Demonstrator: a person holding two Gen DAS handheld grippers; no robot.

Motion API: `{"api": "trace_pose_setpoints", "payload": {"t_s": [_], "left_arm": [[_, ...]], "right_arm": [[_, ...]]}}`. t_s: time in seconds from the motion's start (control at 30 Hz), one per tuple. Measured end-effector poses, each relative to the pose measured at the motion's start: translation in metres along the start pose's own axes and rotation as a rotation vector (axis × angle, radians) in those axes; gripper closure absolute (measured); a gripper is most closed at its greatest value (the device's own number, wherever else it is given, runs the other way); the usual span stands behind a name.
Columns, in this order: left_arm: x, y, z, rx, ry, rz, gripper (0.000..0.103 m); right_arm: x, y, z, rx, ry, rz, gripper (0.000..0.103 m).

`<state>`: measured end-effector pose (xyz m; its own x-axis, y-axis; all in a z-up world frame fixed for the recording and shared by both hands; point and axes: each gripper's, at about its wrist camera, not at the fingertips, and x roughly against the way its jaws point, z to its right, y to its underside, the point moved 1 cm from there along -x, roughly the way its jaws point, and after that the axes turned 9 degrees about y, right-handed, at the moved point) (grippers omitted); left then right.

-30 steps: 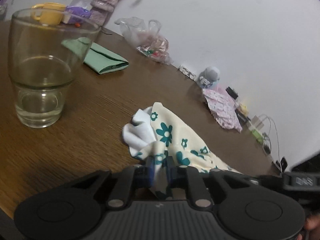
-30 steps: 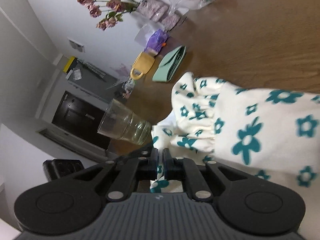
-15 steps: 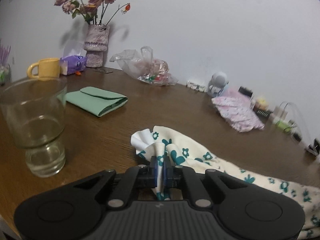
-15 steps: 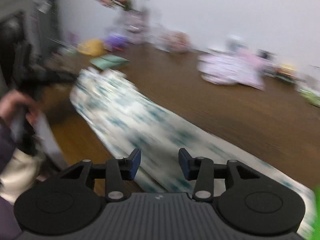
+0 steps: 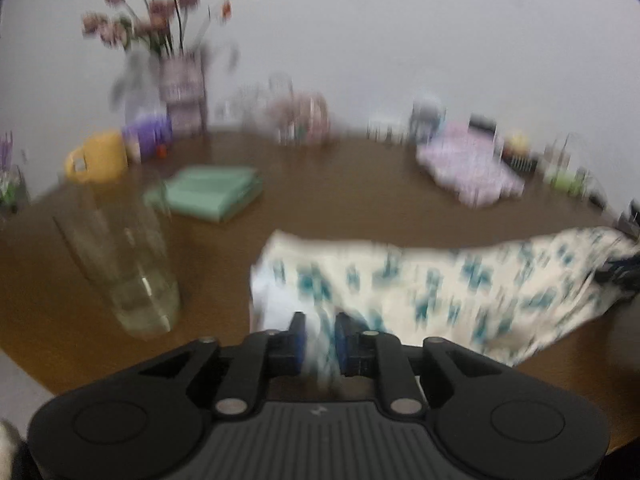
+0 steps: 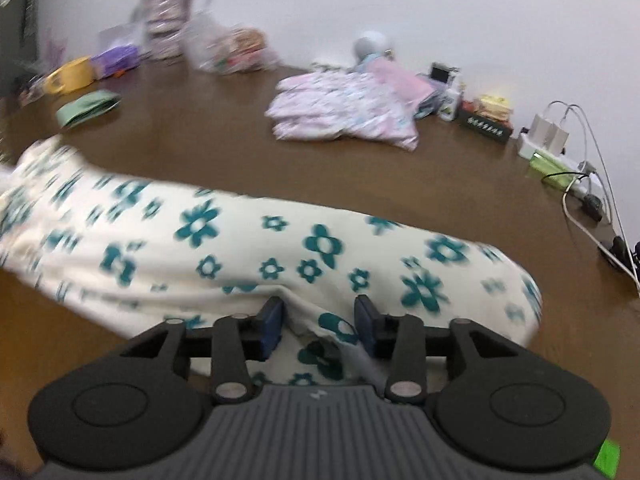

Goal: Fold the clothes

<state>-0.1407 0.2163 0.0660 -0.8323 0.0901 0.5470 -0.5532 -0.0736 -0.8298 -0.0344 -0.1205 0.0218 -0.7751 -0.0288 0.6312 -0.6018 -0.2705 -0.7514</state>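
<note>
A cream garment with teal flowers (image 6: 248, 248) lies stretched across the brown table (image 6: 440, 184); it also shows blurred in the left wrist view (image 5: 440, 292). My left gripper (image 5: 320, 338) is shut on the garment's left end, cloth pinched between the blue pads. My right gripper (image 6: 318, 324) is open, its jaws apart over the garment's near edge, with cloth lying between them. The right gripper (image 5: 616, 272) shows as a dark shape at the garment's far right end in the left wrist view.
A drinking glass (image 5: 120, 264) stands close to the left gripper. A folded green cloth (image 5: 212, 192), yellow mug (image 5: 96, 160), flower vase (image 5: 182, 92) and plastic bag sit farther back. A folded pink garment (image 6: 344, 108) lies at the back. Chargers and cables (image 6: 576, 168) lie right.
The right gripper let go of the garment, opened and swung to its right end. The garment is now stretched out lengthwise. The left gripper kept its hold and shifted slightly.
</note>
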Motion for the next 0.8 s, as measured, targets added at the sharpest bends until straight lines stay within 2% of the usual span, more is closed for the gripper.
{"api": "trace_pose_setpoints", "payload": {"t_s": [0.03, 0.13, 0.17, 0.23, 0.3, 0.37, 0.4, 0.47, 0.53, 0.57, 0.6, 0.63, 0.8], "left_arm": [[0.006, -0.011, 0.003, -0.018, 0.022, 0.034, 0.069], [0.012, -0.044, 0.020, -0.106, 0.110, 0.114, 0.054], [0.001, -0.055, 0.034, -0.164, 0.162, 0.106, 0.051], [-0.031, -0.070, 0.064, -0.278, 0.283, 0.053, 0.038], [-0.073, -0.074, 0.097, -0.380, 0.397, -0.047, 0.038], [-0.112, -0.068, 0.123, -0.473, 0.454, -0.163, 0.041], [-0.123, -0.064, 0.129, -0.499, 0.470, -0.194, 0.043], [-0.143, -0.057, 0.139, -0.551, 0.500, -0.255, 0.049], [-0.162, -0.051, 0.149, -0.592, 0.532, -0.314, 0.085], [-0.166, -0.053, 0.146, -0.562, 0.554, -0.335, 0.085], [-0.169, -0.055, 0.143, -0.537, 0.570, -0.352, 0.092], [-0.169, -0.057, 0.138, -0.537, 0.564, -0.350, 0.097], [-0.173, -0.060, 0.125, -0.437, 0.560, -0.362, 0.097]], "right_arm": [[-0.008, -0.007, 0.002, -0.014, 0.011, 0.009, 0.060], [0.012, 0.001, 0.012, -0.085, -0.041, 0.066, 0.053], [0.017, 0.006, 0.018, -0.116, -0.059, 0.067, 0.053], [0.022, 0.017, 0.026, -0.182, -0.087, 0.054, 0.053], [0.018, 0.023, 0.030, -0.229, -0.096, 0.044, 0.055], [0.011, 0.023, 0.030, -0.254, -0.072, 0.042, 0.063], [0.010, 0.022, 0.029, -0.257, -0.069, 0.044, 0.068], [0.005, 0.017, 0.025, -0.242, -0.069, 0.046, 0.071], [-0.006, 0.013, 0.023, -0.230, -0.065, 0.029, 0.076], [-0.011, 0.013, 0.022, -0.223, -0.066, 0.018, 0.079], [-0.017, 0.012, 0.021, -0.216, -0.067, 0.006, 0.084], [-0.020, 0.012, 0.020, -0.199, -0.065, 0.006, 0.085], [-0.040, -0.002, 0.027, -0.183, -0.029, -0.002, 0.090]]}}
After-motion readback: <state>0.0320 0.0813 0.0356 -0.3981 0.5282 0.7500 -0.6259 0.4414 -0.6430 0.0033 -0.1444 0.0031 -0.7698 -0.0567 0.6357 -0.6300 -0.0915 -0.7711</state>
